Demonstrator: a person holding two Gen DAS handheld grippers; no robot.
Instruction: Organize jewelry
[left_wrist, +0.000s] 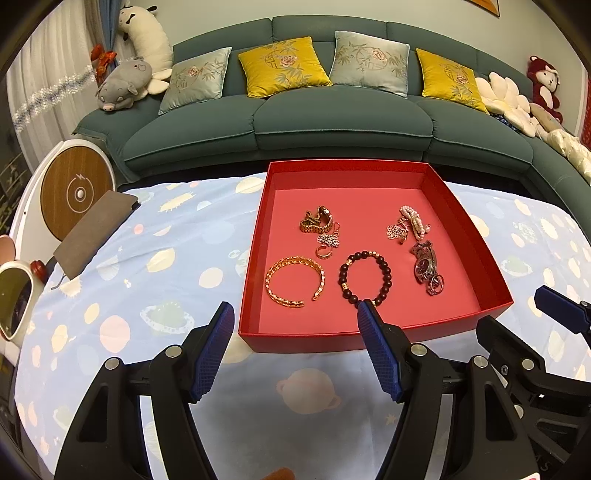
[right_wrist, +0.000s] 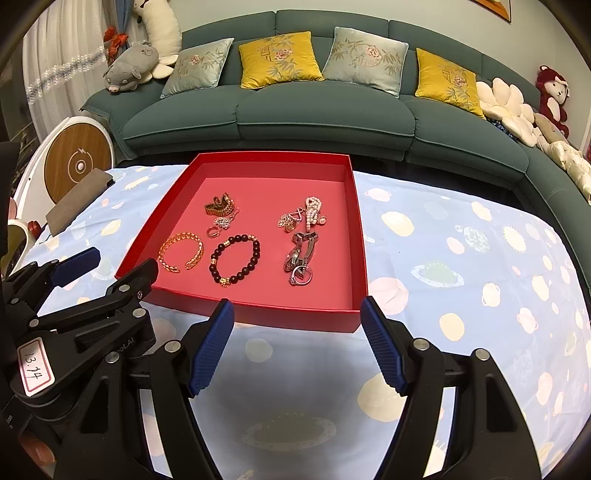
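Observation:
A shallow red box sits on the patterned blue cloth. Inside lie a gold open bangle, a dark bead bracelet, a gold watch, a small ring, flower pendants, pearl pieces and a silver watch. My left gripper is open and empty, just short of the box's near wall. My right gripper is open and empty before the near wall; it also shows in the left wrist view.
A green sofa with cushions and plush toys stands behind the table. A brown pouch lies at the cloth's left edge beside a round wooden-faced device. White-framed sunglasses lie at the far left.

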